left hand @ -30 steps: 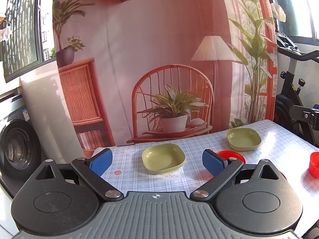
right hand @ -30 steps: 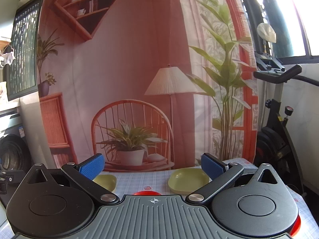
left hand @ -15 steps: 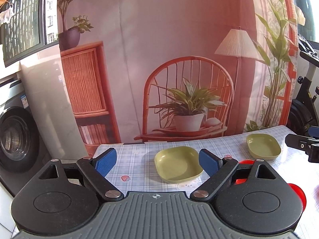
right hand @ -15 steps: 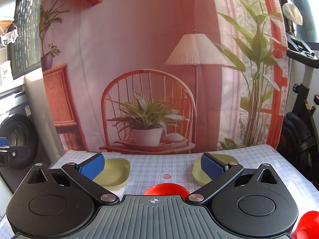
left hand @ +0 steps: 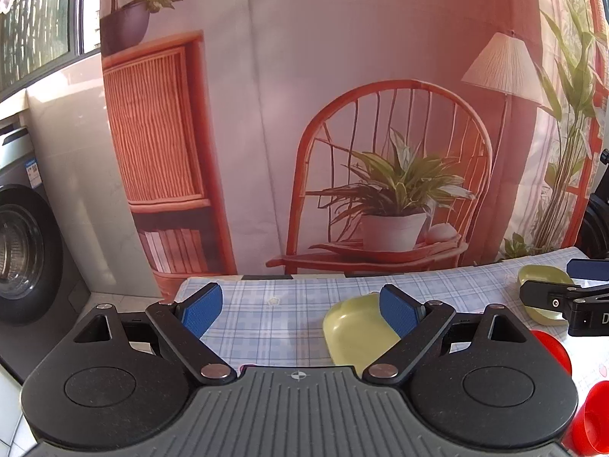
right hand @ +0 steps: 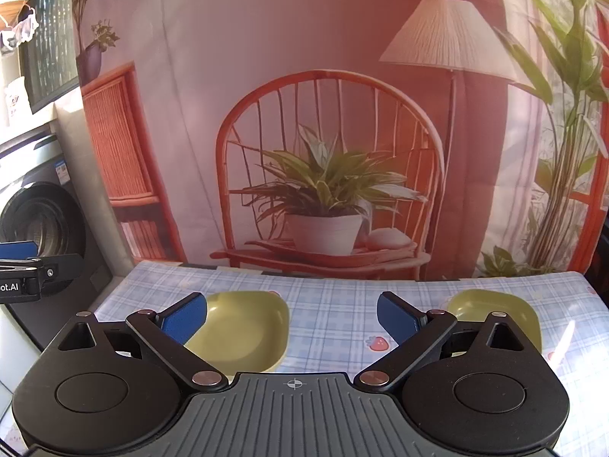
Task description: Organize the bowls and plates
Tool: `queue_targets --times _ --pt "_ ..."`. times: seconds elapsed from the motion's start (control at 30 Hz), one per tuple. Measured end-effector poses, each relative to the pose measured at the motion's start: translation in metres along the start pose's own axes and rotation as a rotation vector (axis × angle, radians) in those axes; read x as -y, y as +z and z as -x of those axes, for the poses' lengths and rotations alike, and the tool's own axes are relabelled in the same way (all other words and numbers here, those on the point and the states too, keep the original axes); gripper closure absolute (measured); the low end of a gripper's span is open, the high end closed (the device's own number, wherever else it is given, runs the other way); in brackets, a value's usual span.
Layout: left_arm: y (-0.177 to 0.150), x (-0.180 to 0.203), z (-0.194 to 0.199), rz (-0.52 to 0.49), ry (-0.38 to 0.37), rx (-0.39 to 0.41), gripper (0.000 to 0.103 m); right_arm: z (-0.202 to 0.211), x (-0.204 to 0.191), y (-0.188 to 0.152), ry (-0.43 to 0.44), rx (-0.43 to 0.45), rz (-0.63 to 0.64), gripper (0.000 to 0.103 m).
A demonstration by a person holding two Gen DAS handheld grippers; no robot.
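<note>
In the left wrist view, the left gripper (left hand: 295, 306) is spread wide with nothing between its fingers; a green bowl (left hand: 356, 333) lies on the checked tablecloth (left hand: 266, 320) behind its right finger. In the right wrist view, the right gripper (right hand: 291, 318) is closing, still wide and empty; one green bowl sits behind its left finger, a second green bowl (right hand: 495, 310) behind its right finger.

This is a home, a laundry or balcony corner done up as a set. A front-loading washing machine (left hand: 23, 255) stands at the left beside the bench (right hand: 331, 304), which wears a checked blue cloth. Behind its far edge hangs a printed backdrop (right hand: 304, 57) of a rattan chair, lamp and potted plants. A barred window (left hand: 38, 19) sits upper left.
</note>
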State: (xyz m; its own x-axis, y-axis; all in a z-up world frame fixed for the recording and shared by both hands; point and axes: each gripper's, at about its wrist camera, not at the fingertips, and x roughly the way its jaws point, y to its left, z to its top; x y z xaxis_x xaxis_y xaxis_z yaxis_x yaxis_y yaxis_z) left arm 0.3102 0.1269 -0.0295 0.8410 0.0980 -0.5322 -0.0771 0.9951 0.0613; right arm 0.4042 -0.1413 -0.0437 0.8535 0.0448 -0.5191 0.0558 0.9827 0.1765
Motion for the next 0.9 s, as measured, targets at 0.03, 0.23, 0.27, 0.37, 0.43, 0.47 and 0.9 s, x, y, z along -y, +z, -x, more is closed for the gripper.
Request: queue_targets --times 0.03,0.23,0.27,0.37,0.43,0.47,0.9 --pt "-0.005 0.000 -0.015 0.005 -0.002 -0.017 0.011 -0.013 0.000 0.001 0.005 -0.022 -0.002 0.015" --pt "-0.029 -0.001 -0.084 0.013 -0.019 -0.127 0.013 -0.092 -0.004 -0.003 -0.034 -0.176 -0.020 0.023" --pt "-0.033 -0.002 -0.091 0.017 -0.033 -0.140 0.014 -0.102 -0.005 -0.006 -0.037 -0.196 -0.019 0.026" --pt "-0.046 0.000 -0.112 0.012 -0.038 -0.178 0.015 -0.128 -0.008 -0.015 -0.038 -0.256 -0.023 0.032" --pt "-0.056 0.001 -0.125 0.014 -0.040 -0.203 0.018 -0.142 -0.009 -0.021 -0.047 -0.289 -0.033 0.035" --pt "-0.059 0.000 -0.129 0.021 -0.048 -0.212 0.020 -0.147 -0.010 -0.023 -0.050 -0.298 -0.035 0.037" --pt "-0.088 -0.004 -0.158 0.124 -0.162 -0.284 0.084 -0.172 -0.024 -0.046 -0.052 -0.397 0.007 0.076"
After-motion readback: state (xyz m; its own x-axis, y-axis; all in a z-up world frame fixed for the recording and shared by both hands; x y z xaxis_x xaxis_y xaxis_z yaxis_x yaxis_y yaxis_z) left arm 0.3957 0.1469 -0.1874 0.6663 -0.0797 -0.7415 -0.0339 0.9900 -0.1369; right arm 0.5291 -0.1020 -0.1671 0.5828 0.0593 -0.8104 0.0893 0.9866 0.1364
